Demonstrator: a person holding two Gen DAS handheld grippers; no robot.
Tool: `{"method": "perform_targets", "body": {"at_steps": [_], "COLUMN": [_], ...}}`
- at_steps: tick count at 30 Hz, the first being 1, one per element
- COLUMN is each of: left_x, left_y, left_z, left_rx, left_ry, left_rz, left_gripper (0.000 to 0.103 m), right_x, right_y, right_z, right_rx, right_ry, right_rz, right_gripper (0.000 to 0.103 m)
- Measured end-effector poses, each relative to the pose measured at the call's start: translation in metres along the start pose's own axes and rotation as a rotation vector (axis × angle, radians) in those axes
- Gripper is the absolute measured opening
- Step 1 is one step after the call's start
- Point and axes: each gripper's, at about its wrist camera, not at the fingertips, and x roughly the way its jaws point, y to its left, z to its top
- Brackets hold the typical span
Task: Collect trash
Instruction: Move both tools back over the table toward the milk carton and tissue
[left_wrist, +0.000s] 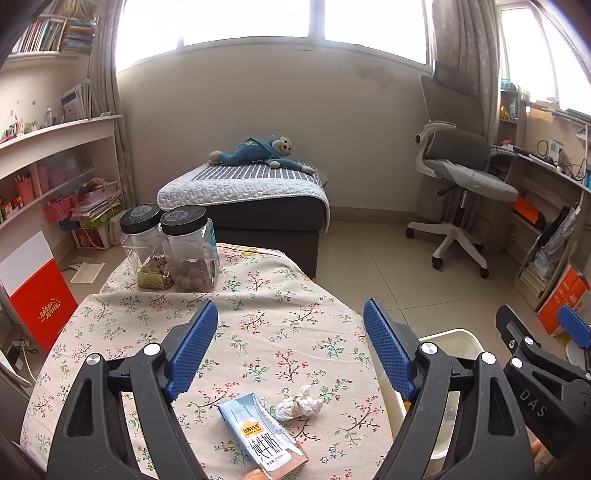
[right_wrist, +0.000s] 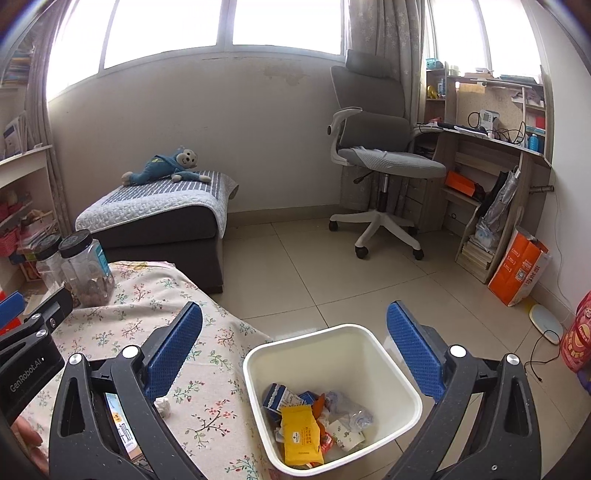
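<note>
A light-blue milk carton (left_wrist: 264, 435) lies on the floral tablecloth (left_wrist: 258, 321), with a crumpled white tissue (left_wrist: 299, 404) just right of it. My left gripper (left_wrist: 291, 343) is open and empty, hovering above and behind both. My right gripper (right_wrist: 295, 347) is open and empty above the white trash bin (right_wrist: 406, 391), which stands on the floor beside the table and holds a yellow packet (right_wrist: 301, 435) and several wrappers. The tissue (right_wrist: 162, 406) and part of the carton (right_wrist: 120, 424) show in the right wrist view, behind the left finger.
Two clear jars with black lids (left_wrist: 184, 251) stand at the table's far edge. A dark ottoman with a stuffed monkey (left_wrist: 258, 151) lies beyond. An office chair (right_wrist: 380, 166), a desk and an orange bag (right_wrist: 517, 266) are at the right.
</note>
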Motion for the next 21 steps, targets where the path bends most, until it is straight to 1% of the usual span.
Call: {"method": "perform_targets", "body": {"at_steps": [8, 13, 17, 19, 21], "left_x": [0.005, 0.008, 0.008, 0.008, 0.008], "left_y": [0.048, 0.081, 0.108, 0.122, 0.135], "left_z": [-0.012, -0.018, -0.018, -0.019, -0.019], "left_rx": [-0.038, -0.067, -0.099, -0.12, -0.138], "left_ry": [0.047, 0.072, 0.077, 0.077, 0.077], "left_rz": [0.106, 0.157, 0.196, 0.216, 0.237], "left_gripper": [0.079, 0.079, 0.081, 0.081, 0.081], "right_x": [0.003, 0.009, 0.018, 0.026, 0.038], "right_y": [0.047, 0.082, 0.109, 0.122, 0.139], "right_z": [-0.004, -0.01, -0.022, -0.032, -0.043], "right_rx": [-0.08, -0.152, -0.228, -0.265, -0.301], "right_ry": [0.029, 0.073, 0.15, 0.212, 0.299], "right_rz": [0.074, 0.129, 0.189, 0.232, 0.287], "right_gripper": [0.096, 0.096, 0.096, 0.096, 0.096]}}
